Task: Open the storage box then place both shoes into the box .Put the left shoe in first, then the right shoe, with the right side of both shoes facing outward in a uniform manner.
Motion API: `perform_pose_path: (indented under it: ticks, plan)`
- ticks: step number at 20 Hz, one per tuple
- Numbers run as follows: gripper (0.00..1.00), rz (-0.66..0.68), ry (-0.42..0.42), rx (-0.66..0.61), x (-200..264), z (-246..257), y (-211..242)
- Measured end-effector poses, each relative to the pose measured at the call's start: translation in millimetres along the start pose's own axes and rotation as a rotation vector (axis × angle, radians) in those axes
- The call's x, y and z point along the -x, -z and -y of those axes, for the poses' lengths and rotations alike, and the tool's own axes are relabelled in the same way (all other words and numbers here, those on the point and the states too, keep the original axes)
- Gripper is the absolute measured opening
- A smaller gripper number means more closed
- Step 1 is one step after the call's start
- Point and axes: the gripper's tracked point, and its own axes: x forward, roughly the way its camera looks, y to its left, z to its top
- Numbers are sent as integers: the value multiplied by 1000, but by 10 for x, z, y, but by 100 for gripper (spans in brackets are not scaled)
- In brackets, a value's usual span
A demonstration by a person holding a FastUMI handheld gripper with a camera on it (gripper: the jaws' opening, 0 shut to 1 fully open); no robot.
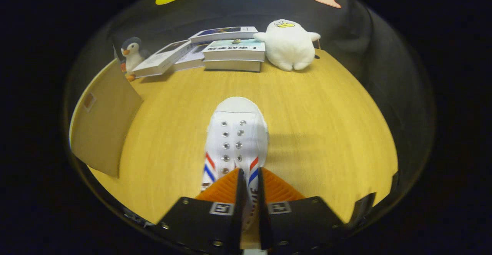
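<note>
Tool (pixel 249 178) nearly closed, both fingers (pixel 239 186) pinching a thin part at the rear of a white canvas shoe (pixel 236 139), looks like the tongue or collar edge, hard to say which. Shoe has no laces, two rows of metal eyelets, red and blue diagonal stripes on both sides near the fingers. Toe cap points away from the tool, toward the far side of the desk (pixel 326 116). Cannot tell if the sole is on the desk or lifted; a shadow lies on the wood just right of the shoe.

Left of the shoe, well apart, a brown cardboard flap or box panel (pixel 102 120) stands tilted at the desk edge, with a small label near its top.

Far side of the desk: stack of books (pixel 234 51), some overlapping and fanned out to the left. White plush duck (pixel 289 44) just right of the books, touching them. Small penguin plush (pixel 131 55) at the left end of the books, behind the cardboard panel's top corner.
</note>
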Motion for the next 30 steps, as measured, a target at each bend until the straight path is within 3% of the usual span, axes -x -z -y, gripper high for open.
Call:
perform_pose_path:
  ticks: [1, 3, 10, 15, 30]
  plan:
    - [5, -2, 1, -13, -34, -15, -6]
    - [0, 11, -1, -28, 56, -30, -21]
    - [0, -12, -101, -132, 175, -248, -54]
    - [0, 30, -185, -148, 419, -594, -355]
    - [0, 139, -401, -84, 1286, -2060, -1450]
